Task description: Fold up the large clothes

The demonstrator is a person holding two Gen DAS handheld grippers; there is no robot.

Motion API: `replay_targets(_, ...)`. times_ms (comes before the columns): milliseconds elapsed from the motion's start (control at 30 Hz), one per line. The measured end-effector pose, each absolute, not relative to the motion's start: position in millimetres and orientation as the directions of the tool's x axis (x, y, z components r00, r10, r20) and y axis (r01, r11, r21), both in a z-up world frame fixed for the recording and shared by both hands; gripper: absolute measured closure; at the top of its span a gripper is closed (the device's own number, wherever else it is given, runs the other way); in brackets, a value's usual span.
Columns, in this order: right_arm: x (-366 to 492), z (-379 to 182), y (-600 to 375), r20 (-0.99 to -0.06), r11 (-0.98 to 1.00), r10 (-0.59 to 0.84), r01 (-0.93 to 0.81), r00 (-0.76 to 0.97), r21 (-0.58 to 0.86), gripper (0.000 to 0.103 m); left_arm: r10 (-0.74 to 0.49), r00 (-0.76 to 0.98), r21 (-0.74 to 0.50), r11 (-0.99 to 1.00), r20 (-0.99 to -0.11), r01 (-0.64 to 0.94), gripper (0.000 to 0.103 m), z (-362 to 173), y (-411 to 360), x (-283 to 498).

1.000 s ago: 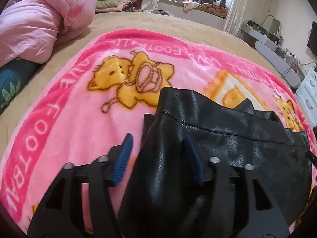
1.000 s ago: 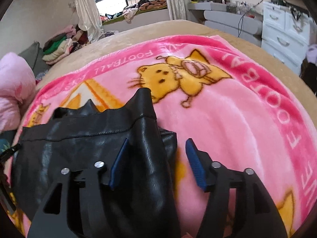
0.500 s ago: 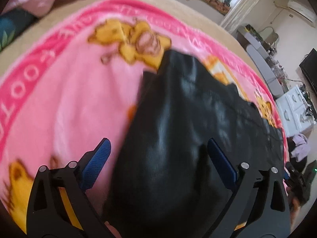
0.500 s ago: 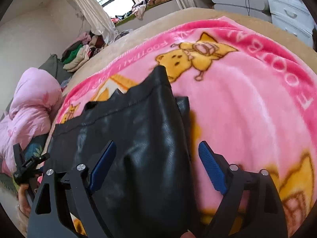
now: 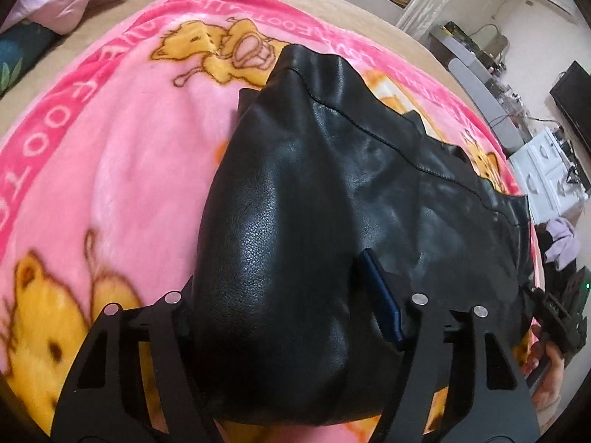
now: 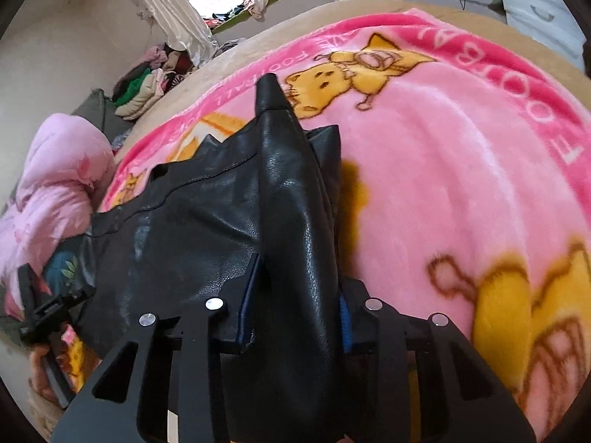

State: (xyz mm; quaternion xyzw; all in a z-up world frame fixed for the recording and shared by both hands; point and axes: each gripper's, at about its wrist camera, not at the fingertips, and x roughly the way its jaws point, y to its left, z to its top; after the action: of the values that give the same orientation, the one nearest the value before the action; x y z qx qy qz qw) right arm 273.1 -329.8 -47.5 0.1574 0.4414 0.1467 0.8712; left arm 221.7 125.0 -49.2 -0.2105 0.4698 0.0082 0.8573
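The right gripper (image 6: 295, 306) has its jaws pressed on a raised ridge of the black leather garment (image 6: 207, 229), the blue pads touching it from both sides. The left gripper (image 5: 291, 306) has a thick bulge of the same garment (image 5: 314, 221) between its jaws; the right pad touches the leather, the left one is hidden behind the bulge, so it seems to pinch it, with the jaws still rather wide.

The garment lies on the pink cartoon blanket (image 6: 461, 184), stretched between the two grippers, its stitched hem toward 12 o'clock. I judge the fold is about in the middle: one layer seems already doubled, but the near edge is only gripped and not yet carried over, and the smoothing is left.

Around: a pink quilt (image 6: 62, 177) at 9 o'clock in the right view, a pile of clothes (image 6: 147, 85) at 10 o'clock, and white drawers (image 5: 546, 173) at 3 o'clock in the left view. Nothing lies on the blanket in the fold's way; the stiff leather may spring back.
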Motion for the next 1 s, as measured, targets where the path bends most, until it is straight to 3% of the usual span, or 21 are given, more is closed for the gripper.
replay_targets(200,271.5,-37.3,-321.8,-0.752,0.954,0.283,-0.091,0.595,0.287,0.047,-0.139,0.581,-0.322,0.92,-0.802,-0.224,0.036,-38.8,130.8,221.0)
replay_targets(333,252.4,-1.2,-308.2,-0.679,0.977,0.211,-0.13,0.703,0.169,0.036,-0.026,0.682,-0.226,0.952,-0.731,-0.206,0.035,3.2,127.3,204.1)
replay_targets(400,237.5,13.9,-292.5,-0.626,0.97,0.244,-0.197,0.741,0.144,0.036,-0.004,0.721,-0.192,0.965,-0.693,-0.179,0.035,21.9,119.4,194.8)
replay_targets(533,218.8,16.4,-258.6,-0.599,0.925,0.374,-0.329,0.709,0.187,0.038,-0.108,0.718,-0.224,0.972,-0.687,-0.068,0.035,24.3,91.1,186.5)
replay_targets(633,212.0,7.4,-229.6,-0.622,0.886,0.448,-0.412,0.642,0.212,0.039,-0.159,0.664,-0.22,0.975,-0.731,-0.009,0.034,6.5,66.3,190.1)
replay_targets(667,209.0,3.0,-217.5,-0.636,0.877,0.455,-0.437,0.624,0.198,0.04,-0.158,0.649,-0.208,0.978,-0.745,-0.001,0.029,0.7,61.1,190.4)
replay_targets(833,194.6,-15.3,-184.9,-0.677,0.844,0.483,-0.5,0.556,0.192,0.041,-0.097,0.581,-0.13,0.991,-0.808,-0.016,0.026,-31.1,54.2,194.4)
replay_targets(1000,185.2,-43.1,-167.6,-0.738,0.856,0.417,-0.503,0.531,0.122,0.041,-0.104,0.576,-0.119,0.993,-0.811,0.011,0.026,-48.4,57.8,191.6)
